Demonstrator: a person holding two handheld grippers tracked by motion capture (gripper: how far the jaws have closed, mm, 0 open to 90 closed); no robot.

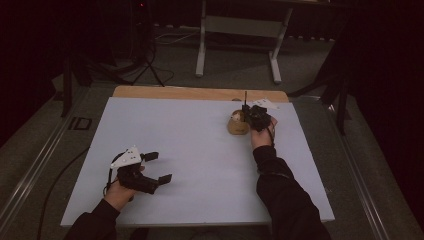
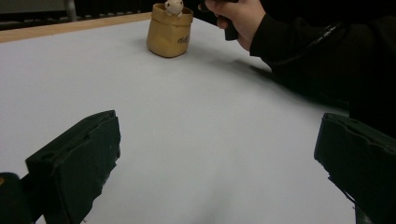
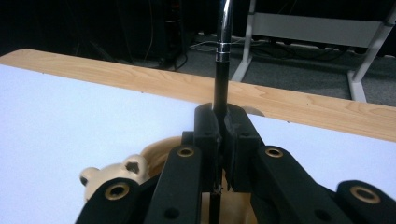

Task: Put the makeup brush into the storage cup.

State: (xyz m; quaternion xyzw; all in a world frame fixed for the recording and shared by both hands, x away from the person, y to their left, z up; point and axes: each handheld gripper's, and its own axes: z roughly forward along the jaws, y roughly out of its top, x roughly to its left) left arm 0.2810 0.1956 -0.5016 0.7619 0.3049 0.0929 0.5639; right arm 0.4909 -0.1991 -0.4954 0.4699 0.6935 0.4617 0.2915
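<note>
A small tan pot (image 1: 238, 124) with a little white animal figure (image 2: 173, 6) on its rim stands at the far right of the white table. My right gripper (image 1: 248, 112) hovers just right of and above it, shut on a thin black pen (image 3: 222, 60) that sticks up past the jaws. Below the jaws, the right gripper view has the pot (image 3: 161, 151) and the figure (image 3: 112, 175). Near the front left of the table, my left gripper (image 1: 159, 166) stands open, with bare table between its fingers (image 2: 81, 161).
The white table top (image 1: 200, 160) has a wooden strip (image 1: 200, 93) along its far edge. Beyond it stand a white desk frame (image 1: 240, 30) and cables on the grey floor. A dark-sleeved forearm (image 1: 280, 190) lies over the right side of the table.
</note>
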